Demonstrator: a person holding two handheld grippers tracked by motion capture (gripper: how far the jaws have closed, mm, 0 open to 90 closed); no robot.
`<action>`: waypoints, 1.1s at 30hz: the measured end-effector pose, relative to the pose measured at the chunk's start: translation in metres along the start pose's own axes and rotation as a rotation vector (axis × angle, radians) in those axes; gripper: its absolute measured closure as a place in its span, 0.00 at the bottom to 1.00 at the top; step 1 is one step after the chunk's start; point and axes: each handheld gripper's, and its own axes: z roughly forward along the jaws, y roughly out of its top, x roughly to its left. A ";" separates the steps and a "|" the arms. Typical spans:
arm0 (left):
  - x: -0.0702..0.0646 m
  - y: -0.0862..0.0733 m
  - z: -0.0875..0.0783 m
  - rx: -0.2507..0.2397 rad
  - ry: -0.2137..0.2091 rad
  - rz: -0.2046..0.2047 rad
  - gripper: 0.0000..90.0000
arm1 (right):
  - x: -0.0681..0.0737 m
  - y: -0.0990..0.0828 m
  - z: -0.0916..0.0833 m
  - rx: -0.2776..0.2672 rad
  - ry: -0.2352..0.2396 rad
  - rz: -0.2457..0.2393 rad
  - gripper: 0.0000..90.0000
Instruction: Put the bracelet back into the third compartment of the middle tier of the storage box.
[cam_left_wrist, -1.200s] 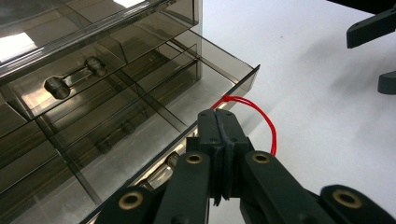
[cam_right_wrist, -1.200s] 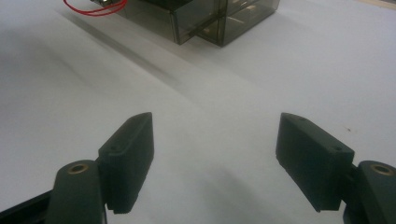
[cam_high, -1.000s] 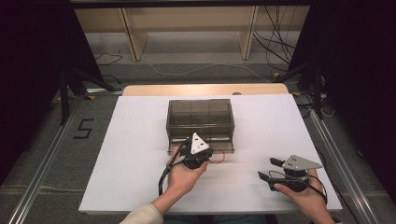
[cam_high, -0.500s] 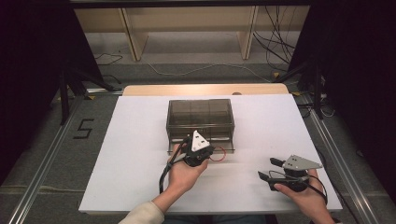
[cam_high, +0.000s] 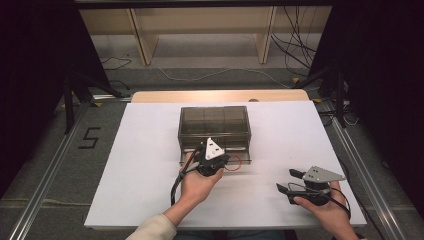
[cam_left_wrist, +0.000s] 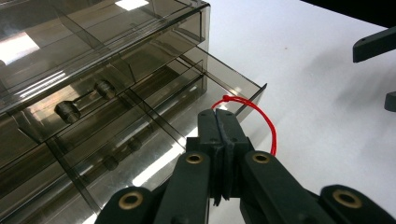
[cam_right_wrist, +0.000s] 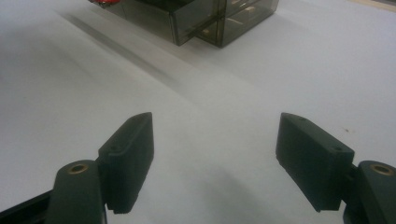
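Pinching a red cord loop (cam_left_wrist: 261, 121), left gripper (cam_left_wrist: 218, 122) sits w/ jaws pressed together at the smoky drawer box (cam_high: 214, 124). Right gripper (cam_right_wrist: 215, 154) hovers over the table (cam_high: 140, 165), jaws spread.

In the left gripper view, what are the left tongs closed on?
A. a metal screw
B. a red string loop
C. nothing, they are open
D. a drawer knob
B: the left tongs are pressed together on a red string loop that arcs out beside the smoky plastic drawer box.
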 end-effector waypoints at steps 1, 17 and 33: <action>0.000 0.000 0.000 0.000 0.002 0.000 1.00 | 0.000 0.000 0.000 0.002 0.001 0.001 0.32; 0.002 0.004 0.002 0.001 0.004 -0.003 1.00 | 0.000 0.000 0.000 0.000 0.002 0.004 0.32; 0.003 0.008 0.006 0.005 0.002 -0.008 1.00 | 0.000 0.000 0.000 0.000 0.002 0.004 0.32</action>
